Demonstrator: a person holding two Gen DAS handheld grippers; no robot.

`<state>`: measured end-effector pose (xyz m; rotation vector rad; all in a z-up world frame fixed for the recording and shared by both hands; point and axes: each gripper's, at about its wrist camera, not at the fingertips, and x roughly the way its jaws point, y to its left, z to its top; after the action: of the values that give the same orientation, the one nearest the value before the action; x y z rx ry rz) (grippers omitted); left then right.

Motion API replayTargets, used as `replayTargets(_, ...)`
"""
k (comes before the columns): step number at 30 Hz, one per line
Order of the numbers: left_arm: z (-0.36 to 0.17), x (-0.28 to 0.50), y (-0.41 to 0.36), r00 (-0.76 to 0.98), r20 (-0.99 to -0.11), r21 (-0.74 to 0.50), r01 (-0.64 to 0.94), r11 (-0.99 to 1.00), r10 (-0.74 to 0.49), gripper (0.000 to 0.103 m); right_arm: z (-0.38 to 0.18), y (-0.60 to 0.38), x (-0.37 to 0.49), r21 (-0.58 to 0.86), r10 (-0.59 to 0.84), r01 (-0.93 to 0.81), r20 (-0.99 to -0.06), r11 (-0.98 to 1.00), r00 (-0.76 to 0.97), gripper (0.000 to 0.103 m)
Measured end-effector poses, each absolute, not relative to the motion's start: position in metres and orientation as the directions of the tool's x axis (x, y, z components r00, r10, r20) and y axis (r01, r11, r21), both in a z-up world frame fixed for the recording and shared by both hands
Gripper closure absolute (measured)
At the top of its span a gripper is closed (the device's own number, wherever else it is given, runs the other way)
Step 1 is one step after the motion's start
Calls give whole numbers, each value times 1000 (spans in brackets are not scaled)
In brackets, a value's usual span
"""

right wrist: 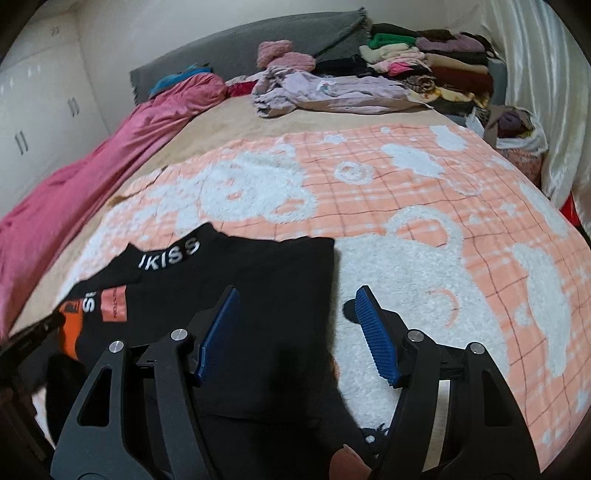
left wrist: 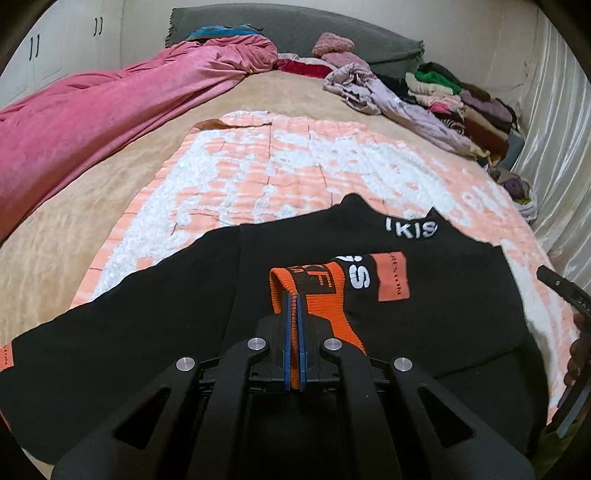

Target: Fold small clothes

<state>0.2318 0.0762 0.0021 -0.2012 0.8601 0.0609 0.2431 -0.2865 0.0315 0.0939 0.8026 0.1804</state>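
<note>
A black top (left wrist: pixel 155 325) with white letters on its collar lies spread on a peach and white blanket (left wrist: pixel 258 166). My left gripper (left wrist: pixel 294 295) is shut on the top's orange ribbed cuff (left wrist: pixel 319 295), which is drawn in over the black body. In the right wrist view the same black top (right wrist: pixel 258 280) lies at the lower left. My right gripper (right wrist: pixel 295 306) hangs open above the top's right edge with nothing between its blue pads (right wrist: pixel 218 332). The left gripper's tip shows at that view's left edge, beside the orange cuff (right wrist: pixel 68 332).
A pink quilt (left wrist: pixel 92 122) runs along the bed's left side. Loose lilac clothes (right wrist: pixel 325 92) and a stack of folded clothes (right wrist: pixel 443 66) sit at the far right by the grey headboard (left wrist: pixel 295 29). A shiny curtain (right wrist: pixel 546 92) hangs on the right.
</note>
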Motion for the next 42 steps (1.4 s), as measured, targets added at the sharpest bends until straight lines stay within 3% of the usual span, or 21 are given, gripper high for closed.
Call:
replayTargets(9,17,227,102,674,-737,-135,-212,968,44,99,14,-257,239,107,213,-203,-750,973,626,44)
replayTargets(14,25,222,73,691,-723,-101,-110,989,3,99,10,-243,232,103,241,-253,-755,962,610,44)
replayTargets(22,-27,235,34,570,-821,24,-40,999,42,90,-10,-237,232,80,215,-258,-806,963,552,44)
replayTargets(31,-26,237,39,569,-822,-9,-50,999,21,87,-23,-238,233,85,208,-250,-827,964,522,43)
replayTargets(34,-22,235,41,575,-818,-15,-59,998,22,79,-17,-240,232,99,219,-246,-821,964,527,43)
replayTargets(36,-17,235,42,586,-810,-19,-63,998,22,68,-13,-239,231,102,225,-249,-814,963,536,39)
replayTargets(38,-13,234,44,593,-805,-31,-63,998,12,66,-9,-239,229,101,228,-254,-806,962,546,37)
replayTargets(42,-6,231,47,610,-793,-43,-65,997,6,52,0,-237,226,91,229,-262,-792,961,566,30)
